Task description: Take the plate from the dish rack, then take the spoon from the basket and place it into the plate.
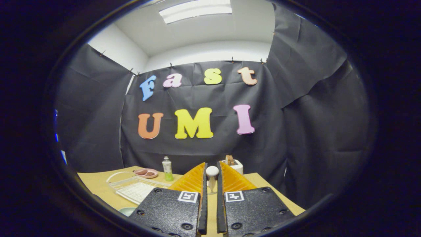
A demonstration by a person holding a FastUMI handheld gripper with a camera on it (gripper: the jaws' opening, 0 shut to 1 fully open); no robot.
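Spoon carry toward plate: slip and knock-over risks

Stretches wide and mostly bare as worktop (98,184), so little to snag on out there. Lies low and clear as dish rack (131,189), left of the jaws and on the way to the target, likely to catch a spoon carried too low. Rests on the worktop just beyond the rack as pink plate (146,172), apparently with darker patches in it, so perhaps no flat landing spot. Stands just beside the plate as green bottle (167,168), easy to topple with a wide swing. Sits upright between the jaws as white spoon (212,172), bowl end up. Jaws narrow, seemingly pinching only the slim stem. Could twist or drop out on any jolt or tilt.
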